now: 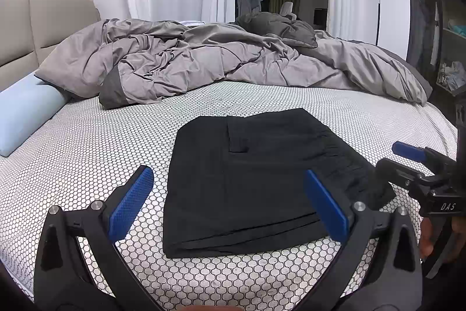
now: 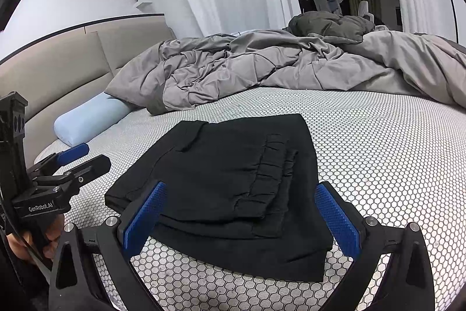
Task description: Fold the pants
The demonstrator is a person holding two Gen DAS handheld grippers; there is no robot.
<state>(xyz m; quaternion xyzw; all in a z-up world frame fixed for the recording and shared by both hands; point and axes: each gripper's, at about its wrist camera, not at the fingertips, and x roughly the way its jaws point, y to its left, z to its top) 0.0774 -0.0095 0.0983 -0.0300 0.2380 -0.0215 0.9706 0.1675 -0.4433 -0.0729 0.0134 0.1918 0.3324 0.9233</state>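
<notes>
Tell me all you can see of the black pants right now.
The black pants lie folded into a compact, roughly rectangular stack on the honeycomb-patterned sheet. The fabric looks matte and thin. A flapped pocket faces up, and a gathered elastic band runs along the right side. Layered edges show at the near end. The left gripper and right gripper are both open, and neither grips the pants.

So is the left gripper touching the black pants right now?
Apart. In the right wrist view the left gripper hovers open over the honeycomb sheet, with bare sheet showing between it and the folded pants.
</notes>
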